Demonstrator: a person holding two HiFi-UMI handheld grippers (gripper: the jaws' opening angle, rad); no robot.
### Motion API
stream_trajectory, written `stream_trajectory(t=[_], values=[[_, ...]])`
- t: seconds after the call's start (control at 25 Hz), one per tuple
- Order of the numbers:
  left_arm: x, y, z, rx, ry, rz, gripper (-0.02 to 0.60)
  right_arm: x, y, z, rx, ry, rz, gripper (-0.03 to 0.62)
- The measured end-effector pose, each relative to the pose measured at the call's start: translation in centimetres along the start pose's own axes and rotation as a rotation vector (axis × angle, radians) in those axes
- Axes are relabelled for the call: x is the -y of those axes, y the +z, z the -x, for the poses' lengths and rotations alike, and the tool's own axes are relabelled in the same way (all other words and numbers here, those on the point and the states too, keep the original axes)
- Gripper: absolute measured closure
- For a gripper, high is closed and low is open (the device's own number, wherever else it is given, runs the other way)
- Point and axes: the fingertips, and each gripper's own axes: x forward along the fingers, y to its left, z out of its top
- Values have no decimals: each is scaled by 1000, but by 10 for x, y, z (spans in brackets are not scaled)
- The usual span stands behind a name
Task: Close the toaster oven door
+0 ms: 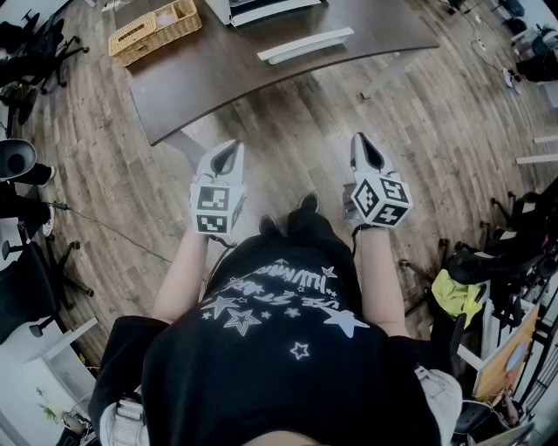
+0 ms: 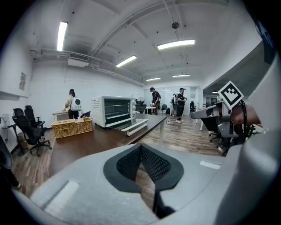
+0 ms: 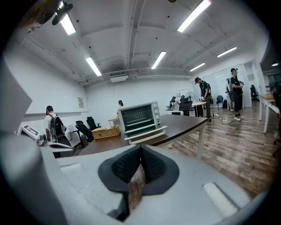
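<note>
A white toaster oven (image 2: 113, 110) stands on a dark brown table (image 2: 88, 145), its glass door (image 2: 135, 126) dropped open and lying flat toward the table edge. The right gripper view shows the same oven (image 3: 139, 117) and open door (image 3: 147, 135) straight ahead. From the head view only the open door (image 1: 305, 43) and the oven's front edge (image 1: 261, 10) show at the top. My left gripper (image 1: 225, 157) and right gripper (image 1: 365, 150) hang side by side over the floor, well short of the table. Both are shut on nothing: left gripper (image 2: 141, 146), right gripper (image 3: 140, 147).
A wicker basket (image 1: 155, 30) sits on the table left of the oven. Wooden floor (image 1: 288, 131) lies between me and the table. Office chairs (image 1: 26, 52) stand at the left, and chairs and gear (image 1: 514, 253) crowd the right. Several people (image 2: 180, 103) stand far back in the room.
</note>
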Motion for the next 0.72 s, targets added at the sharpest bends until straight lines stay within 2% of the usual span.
stream_trajectory(t=[0.28, 0.52, 0.72], values=[[-6, 7, -5, 14, 10, -1, 571, 1, 2, -3, 1, 2, 3, 589], [1, -1, -3, 3, 6, 53, 571, 2, 5, -1, 0, 9, 18, 589], [5, -6, -3, -2, 0, 97, 571, 4, 15, -4, 42, 30, 17, 586]])
